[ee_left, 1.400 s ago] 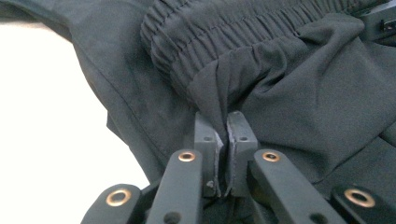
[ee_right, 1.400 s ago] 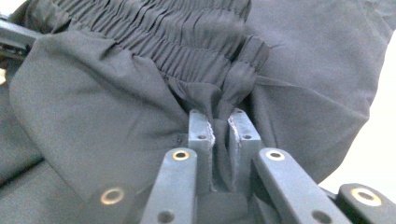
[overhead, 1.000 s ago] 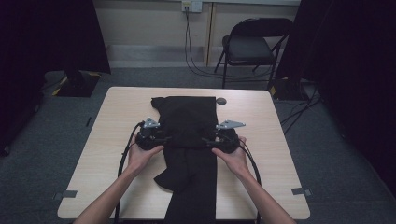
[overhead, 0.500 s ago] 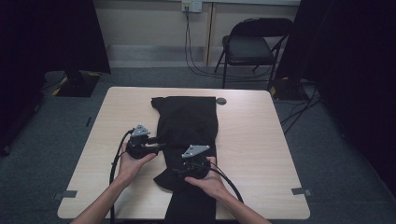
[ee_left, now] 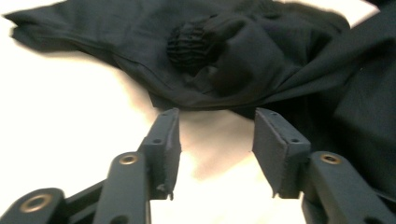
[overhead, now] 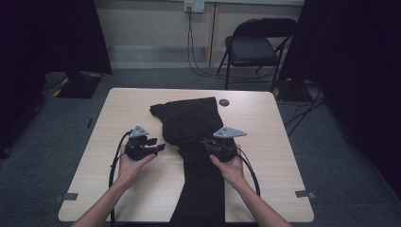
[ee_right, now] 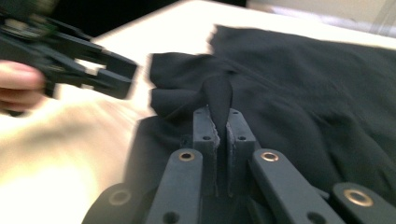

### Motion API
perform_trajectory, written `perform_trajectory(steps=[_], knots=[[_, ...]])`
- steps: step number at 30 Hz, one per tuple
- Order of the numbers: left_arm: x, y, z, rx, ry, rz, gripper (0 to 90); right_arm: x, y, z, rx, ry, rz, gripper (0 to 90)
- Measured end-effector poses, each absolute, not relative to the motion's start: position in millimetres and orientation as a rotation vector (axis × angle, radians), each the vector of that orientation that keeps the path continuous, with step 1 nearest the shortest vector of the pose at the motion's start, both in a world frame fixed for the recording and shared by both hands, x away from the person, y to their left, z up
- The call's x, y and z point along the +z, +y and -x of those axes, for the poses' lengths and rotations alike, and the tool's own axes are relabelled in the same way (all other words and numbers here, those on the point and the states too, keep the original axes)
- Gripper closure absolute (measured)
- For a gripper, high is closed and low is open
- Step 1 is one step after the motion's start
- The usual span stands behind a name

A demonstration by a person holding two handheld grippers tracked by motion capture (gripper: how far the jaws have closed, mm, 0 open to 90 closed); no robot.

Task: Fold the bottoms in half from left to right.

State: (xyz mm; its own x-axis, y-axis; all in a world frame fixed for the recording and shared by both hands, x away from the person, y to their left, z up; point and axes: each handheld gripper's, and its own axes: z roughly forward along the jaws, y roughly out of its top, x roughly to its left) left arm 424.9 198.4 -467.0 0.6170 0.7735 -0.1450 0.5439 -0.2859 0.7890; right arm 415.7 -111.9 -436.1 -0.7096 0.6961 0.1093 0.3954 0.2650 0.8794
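In the high view a black garment (overhead: 194, 127) is lying on the desk (overhead: 269, 127), the left claw (overhead: 158, 147) beside it and the right claw (overhead: 204, 142) on it. In the left gripper view the left claw (ee_left: 215, 135), having just been closing, is gaping with nothing between its jaws. In the right gripper view the right claw (ee_right: 219, 125), having just been closing, is pinching a fold of the garment (ee_right: 317, 93).

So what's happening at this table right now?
A person is folding a black garment on a light wooden table, one hand-held gripper in each hand. The right hand-held gripper has just closed and now pinches a fold of the fabric near the garment's middle. The left hand-held gripper sits open on bare tabletop just short of the garment's edge, jaws closing a little, with nothing between them. The garment's lower end hangs over the near table edge.
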Motion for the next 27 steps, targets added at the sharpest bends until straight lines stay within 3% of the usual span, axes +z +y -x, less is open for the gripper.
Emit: perform_trajectory(steps=[7,16,21,23,25,27], knots=[[-477,157,-412,0.189,0.88,-2.096,68.7,-475,-123,-428,1.274,2.31,-1.092,84.7],[-491,105,-389,0.044,0.699,-2.189,72.4,-496,-117,-433,1.182,2.398,-1.124,84.3],[-496,92,-387,0.074,0.663,-2.194,72.8,-497,-118,-433,1.187,2.405,-1.116,83.0],[-494,93,-386,0.128,0.638,-2.229,74.2,-497,-119,-434,1.187,2.406,-1.121,75.9],[-494,99,-387,0.117,0.664,-2.221,74.2,-493,-121,-432,1.173,2.385,-1.122,55.5],[-494,104,-388,0.118,0.675,-2.22,74.2,-486,-123,-427,1.208,2.373,-1.102,50.7]])
